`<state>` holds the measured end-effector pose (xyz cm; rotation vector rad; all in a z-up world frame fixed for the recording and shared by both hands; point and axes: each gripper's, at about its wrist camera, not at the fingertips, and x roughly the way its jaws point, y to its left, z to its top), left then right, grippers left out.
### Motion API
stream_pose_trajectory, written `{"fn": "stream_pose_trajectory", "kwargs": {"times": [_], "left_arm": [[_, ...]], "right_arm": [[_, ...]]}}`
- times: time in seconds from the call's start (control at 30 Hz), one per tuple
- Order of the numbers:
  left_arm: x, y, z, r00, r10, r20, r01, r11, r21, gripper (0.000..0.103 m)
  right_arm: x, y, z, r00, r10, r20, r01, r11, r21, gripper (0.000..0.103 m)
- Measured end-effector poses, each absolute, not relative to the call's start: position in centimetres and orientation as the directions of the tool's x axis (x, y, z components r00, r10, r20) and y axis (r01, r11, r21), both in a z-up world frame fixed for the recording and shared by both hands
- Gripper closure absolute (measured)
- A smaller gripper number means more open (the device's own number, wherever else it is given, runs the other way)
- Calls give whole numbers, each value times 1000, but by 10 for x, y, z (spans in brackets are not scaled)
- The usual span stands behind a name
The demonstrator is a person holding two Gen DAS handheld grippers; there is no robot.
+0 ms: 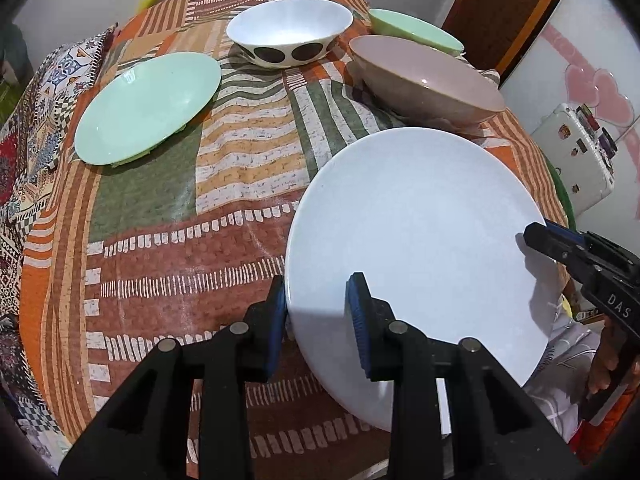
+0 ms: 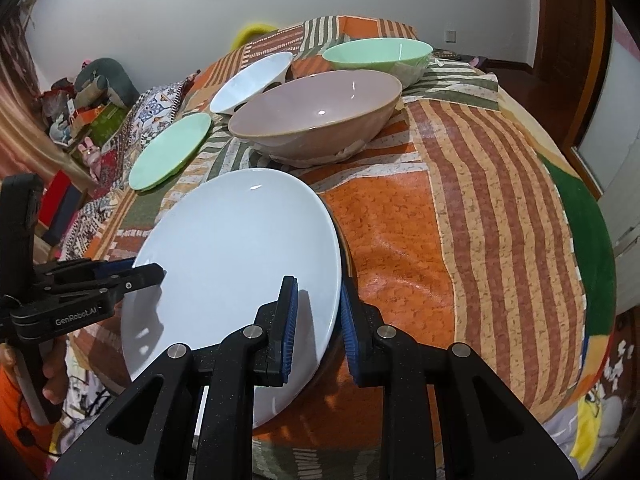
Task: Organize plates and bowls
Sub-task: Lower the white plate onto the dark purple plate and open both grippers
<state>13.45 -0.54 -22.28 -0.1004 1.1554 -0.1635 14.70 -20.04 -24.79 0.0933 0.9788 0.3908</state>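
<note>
You have the white plate (image 1: 416,236) pinched at opposite rims, left gripper (image 1: 320,312) and right gripper (image 2: 318,320) each nearly closed on it just above the patterned bedspread (image 1: 168,248); next, carry it level toward the green plate (image 1: 148,106) ahead-left.

Patchwork striped cloth (image 1: 240,152), white fridge (image 1: 576,152), wooden door (image 2: 568,40).

A tabletop (image 1: 168,264) draped in an orange, green and brown patchwork cloth carries a mint-green plate (image 1: 148,106), a white bowl with dark spots (image 1: 289,32), a pink-beige bowl (image 1: 424,78) and a mint-green bowl (image 1: 416,30).
</note>
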Motion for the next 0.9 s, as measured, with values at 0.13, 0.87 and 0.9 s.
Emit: {"fn": "stream_pose_trajectory", "kwargs": {"times": [0.13,0.87,0.9], "left_arm": [[135,-2,-223,391,-201,-898,68,979,-190,73],[113,27,-157,584,-117,-804,15,991,-134,61],[113,30,-152,595,-111,-796,12,992,-129,61]], "right_arm": [[145,-197,-247,512,338,-790,-287,934,213,76],[140,-179,-200,584,406,-703,-381,902,205,50],[142,-174,-196,586,414,-696,-390,898,206,50]]}}
